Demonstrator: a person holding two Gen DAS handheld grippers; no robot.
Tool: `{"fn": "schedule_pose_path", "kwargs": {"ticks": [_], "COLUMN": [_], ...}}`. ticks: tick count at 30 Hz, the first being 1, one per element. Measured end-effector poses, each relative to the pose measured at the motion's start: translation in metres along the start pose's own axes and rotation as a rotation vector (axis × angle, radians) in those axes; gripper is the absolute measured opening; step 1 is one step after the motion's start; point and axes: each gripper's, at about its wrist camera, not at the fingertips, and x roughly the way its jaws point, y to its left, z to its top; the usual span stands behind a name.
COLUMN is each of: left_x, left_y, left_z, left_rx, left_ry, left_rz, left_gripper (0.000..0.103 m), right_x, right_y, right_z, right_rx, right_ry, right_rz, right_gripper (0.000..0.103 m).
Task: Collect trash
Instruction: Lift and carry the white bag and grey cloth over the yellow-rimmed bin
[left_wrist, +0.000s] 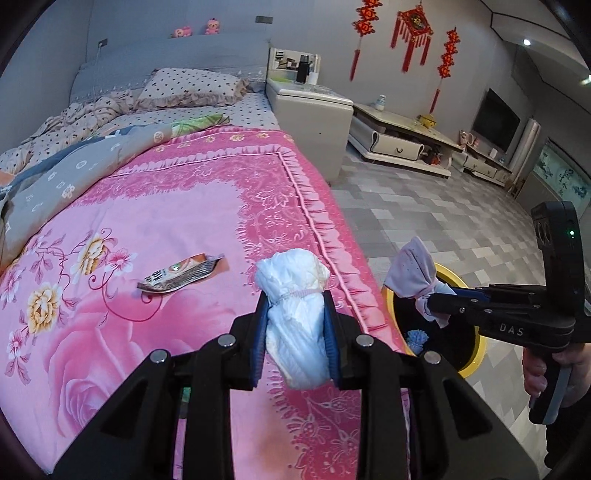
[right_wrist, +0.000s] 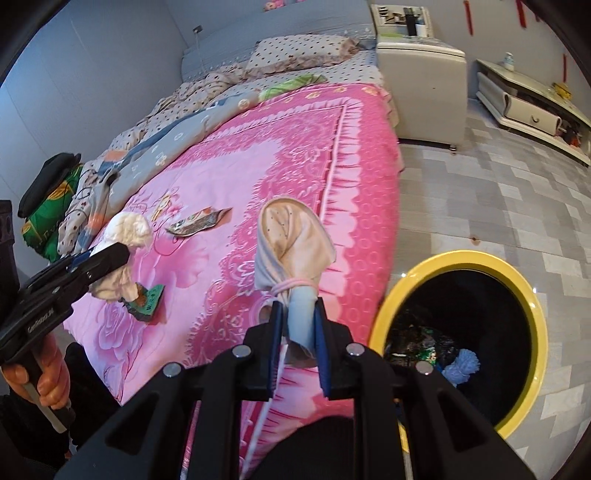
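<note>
Clamped between the blue pads at the bottom centre of the left wrist view is a white tied bundle (left_wrist: 295, 325); your left gripper (left_wrist: 295, 332) has its fingers closed on the lower half, below the pink band, so the bulky top stands free above them. It hangs over the pink bedspread (left_wrist: 166, 229), close to the bed's frilled edge.

Your right gripper (right_wrist: 298, 332) likewise has its fingers closed on the narrow blue-grey neck of a pale cloth bundle (right_wrist: 291, 240), just under its pink tie. Gripping at the neck appears deliberate: the tie acts as a stop against slipping.

The yellow-rimmed bin (right_wrist: 532, 295) stands on the tiled floor just beside the bed, at the lower right of the right wrist view. Trash already lies inside, including a blue tuft (right_wrist: 461, 365). In the left wrist view the cloth bundle sits at the bin's rim, so it is judged nearest to release.

A snack wrapper (left_wrist: 181, 277) lies flat on the bedspread, left of centre in the left wrist view. A green packet (right_wrist: 146, 301) lies at lower left in the right wrist view. Both remain to be collected.
</note>
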Motion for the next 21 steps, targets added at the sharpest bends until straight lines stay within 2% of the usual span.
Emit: {"fn": "schedule_pose_path", "kwargs": {"ticks": [12,21], "left_x": [0.018,0.045], "left_y": [-0.088,-0.138], "left_z": [0.013,0.017], "left_rx": [0.106,0.165], "left_ry": [-0.007,0.018], "left_rz": [-0.092,-0.142], "left_gripper": [0.025,0.026], "right_x": [-0.035,-0.049], "right_y": [-0.074,-0.122], "right_z": [-0.015,-0.028], "right_rx": [0.134,0.213], "right_ry": [-0.058,-0.081], "right_rz": [-0.07,-0.107], "right_gripper": [0.015,0.016]}}
